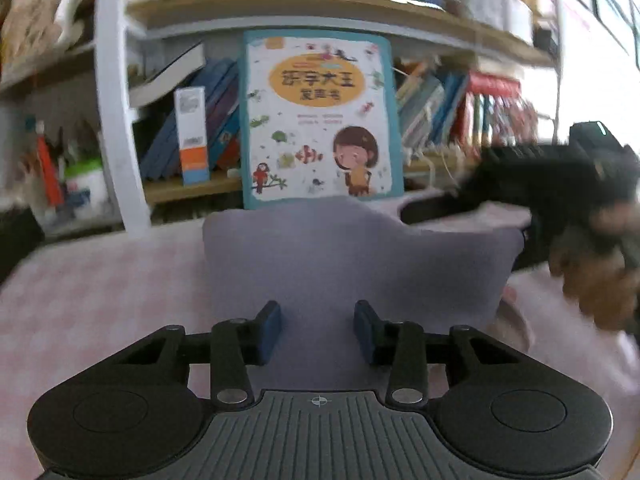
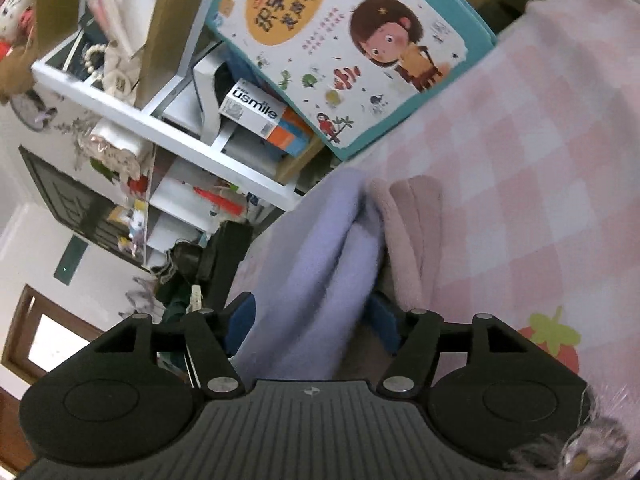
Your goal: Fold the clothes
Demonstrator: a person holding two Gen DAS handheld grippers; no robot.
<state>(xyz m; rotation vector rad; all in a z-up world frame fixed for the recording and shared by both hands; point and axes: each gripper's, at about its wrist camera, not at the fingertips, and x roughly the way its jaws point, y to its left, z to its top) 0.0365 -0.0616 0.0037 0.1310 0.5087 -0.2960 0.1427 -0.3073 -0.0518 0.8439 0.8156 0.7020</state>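
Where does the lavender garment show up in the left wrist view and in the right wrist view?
Left wrist view: lavender garment sits centre frame, on the pink checked cloth, running between the left gripper fingers.
Right wrist view: it runs diagonally through lower centre, bunched between the right gripper fingers.
Shared landmark: the children's book with a cartoon girl.

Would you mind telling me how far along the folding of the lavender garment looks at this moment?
Midway, it seems. Done: the lavender garment already looks doubled over, its layers bunched into thick folds in the right wrist view. In hand: the right hand-held gripper has those folds between its open fingers; the left hand-held gripper is open over the cloth's near edge. Left: laying it flat on the pink checked cloth.
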